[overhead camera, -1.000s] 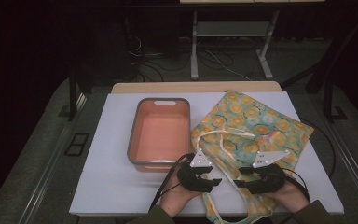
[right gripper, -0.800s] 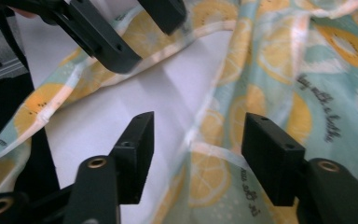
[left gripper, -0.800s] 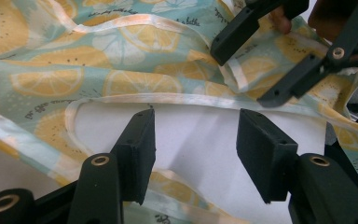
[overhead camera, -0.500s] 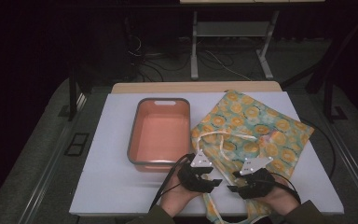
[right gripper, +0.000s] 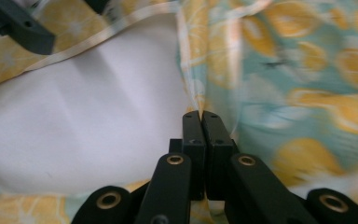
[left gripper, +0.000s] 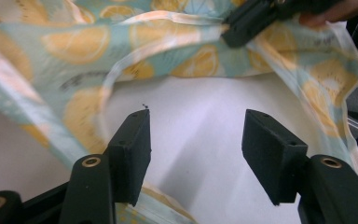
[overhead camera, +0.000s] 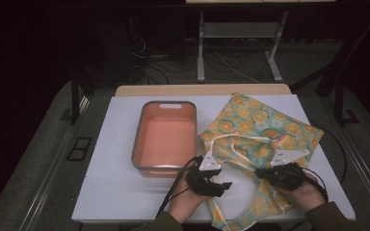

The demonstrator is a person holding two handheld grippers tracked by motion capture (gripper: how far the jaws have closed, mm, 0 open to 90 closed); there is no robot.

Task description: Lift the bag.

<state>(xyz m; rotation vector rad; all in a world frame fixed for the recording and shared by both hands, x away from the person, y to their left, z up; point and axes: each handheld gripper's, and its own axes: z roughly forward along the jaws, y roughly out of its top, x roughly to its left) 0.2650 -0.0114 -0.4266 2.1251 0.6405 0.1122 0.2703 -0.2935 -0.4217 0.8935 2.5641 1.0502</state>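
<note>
We see the lemon-print cloth bag (overhead camera: 262, 130) lying on the white worktop (overhead camera: 120, 192), right of the orange tub (overhead camera: 166, 136). Our right tool (right gripper: 200, 114) has just clamped shut on the bag's edge; our left tool (left gripper: 193, 135) stands open over bare worktop, gripping nothing.

Both forearms enter from 6 o'clock edge of high view, sleeves dark olive. Left hand (overhead camera: 185, 201) wraps left gripper (overhead camera: 220, 185), body at centre bottom, jaws pointing toward 3 o'clock, level with tabletop; jaws part-open, wide gap between pads, have just been opening, nothing pressed between them. Right hand (overhead camera: 307, 192) grips right gripper (overhead camera: 258, 173), jaws pointing toward 9 o'clock, facing left gripper; jaws have just been closing, now pressed together on cloth edge (right gripper: 199, 103).
</note>
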